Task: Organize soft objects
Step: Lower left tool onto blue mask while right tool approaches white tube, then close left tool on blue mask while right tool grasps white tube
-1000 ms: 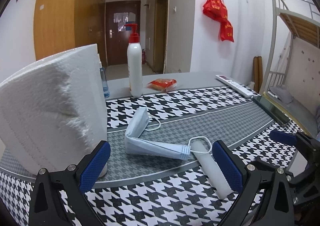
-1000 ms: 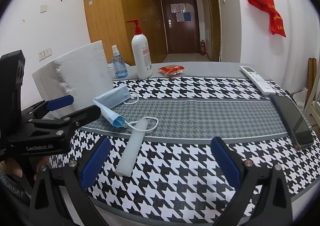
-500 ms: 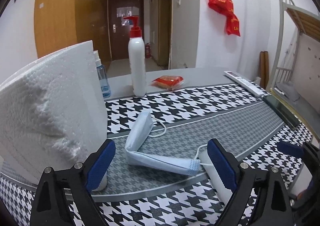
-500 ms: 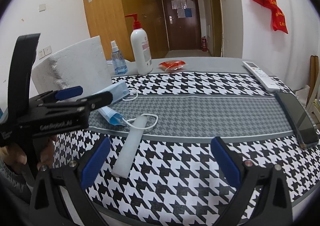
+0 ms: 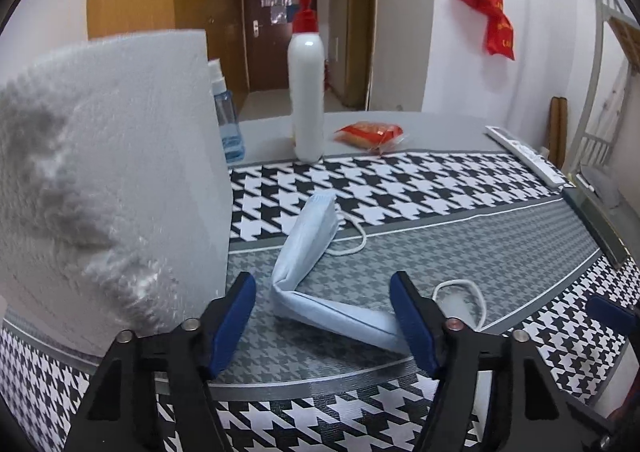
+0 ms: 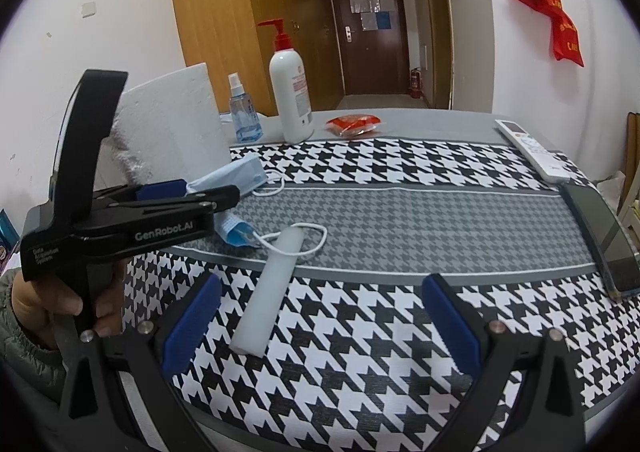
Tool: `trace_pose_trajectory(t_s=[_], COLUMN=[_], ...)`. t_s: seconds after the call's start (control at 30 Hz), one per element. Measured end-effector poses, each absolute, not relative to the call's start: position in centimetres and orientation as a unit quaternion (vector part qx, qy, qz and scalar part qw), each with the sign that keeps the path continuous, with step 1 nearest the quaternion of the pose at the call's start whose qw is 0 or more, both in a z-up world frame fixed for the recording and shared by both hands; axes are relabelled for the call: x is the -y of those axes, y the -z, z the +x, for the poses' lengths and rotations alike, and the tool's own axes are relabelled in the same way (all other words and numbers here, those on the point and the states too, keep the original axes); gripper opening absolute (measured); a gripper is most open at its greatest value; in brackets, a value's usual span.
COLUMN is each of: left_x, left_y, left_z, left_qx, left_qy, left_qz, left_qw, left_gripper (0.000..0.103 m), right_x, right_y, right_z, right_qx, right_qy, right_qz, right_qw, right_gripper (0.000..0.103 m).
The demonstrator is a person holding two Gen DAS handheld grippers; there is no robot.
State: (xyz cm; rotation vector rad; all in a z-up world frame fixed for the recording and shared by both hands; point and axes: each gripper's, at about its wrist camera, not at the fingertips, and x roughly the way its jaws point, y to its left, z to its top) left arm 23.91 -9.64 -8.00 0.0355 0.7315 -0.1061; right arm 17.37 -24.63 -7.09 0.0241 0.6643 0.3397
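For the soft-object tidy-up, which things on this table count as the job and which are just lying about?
Job:
- face mask, between the closing jaws of the left hand-held gripper, not yet pinched
- foam block
- white foam stick

Lying about:
- pump bottle
- spray bottle
- red snack packet
- remote
- phone

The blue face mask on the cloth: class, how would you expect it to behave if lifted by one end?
The face mask already lies folded in a bend, so it would probably droop. It looks thin, so likely very light. One ear loop lies over the white foam stick, which it might drag along.
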Motion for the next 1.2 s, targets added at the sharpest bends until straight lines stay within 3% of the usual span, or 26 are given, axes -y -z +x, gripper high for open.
trace_pose_trajectory(t_s=[0.17,0.3,0.43,0.8,1.03,1.2], left_x=[9.1,8.8,8.2,7.2,7.0,7.0], left_y=[8.7,9.0,9.5,8.7,8.0,7.7], left_z=[24.4,24.6,24.9,23.9,23.0,22.5], left_qx=[-0.384,-0.395,-0.412,-0.388,-0.361,-0.350], left_qy=[0.050,0.055,0.063,0.072,0.087,0.091], left_qz=[0.005,0.001,-0.021,-0.048,-0.054,-0.054], left_qw=[0.922,0.917,0.909,0.918,0.927,0.931], left_gripper=[0.047,0.027,0.016,0.013,0.013,0.013], right_x=[24.5,24.3,23.9,22.3,20.7,20.4], right_y=[7.1,7.2,7.3,7.7,8.6,9.0], right_z=[17.3,17.5,17.6,17.9,17.7,17.5], right_qx=[-0.327,-0.331,-0.335,-0.353,-0.380,-0.393], right_qy=[-0.165,-0.165,-0.167,-0.172,-0.169,-0.166], right_qz=[0.008,0.005,0.000,-0.017,-0.042,-0.041], right_qw=[0.930,0.929,0.927,0.919,0.909,0.904], right_gripper=[0.102,0.102,0.102,0.100,0.071,0.067])
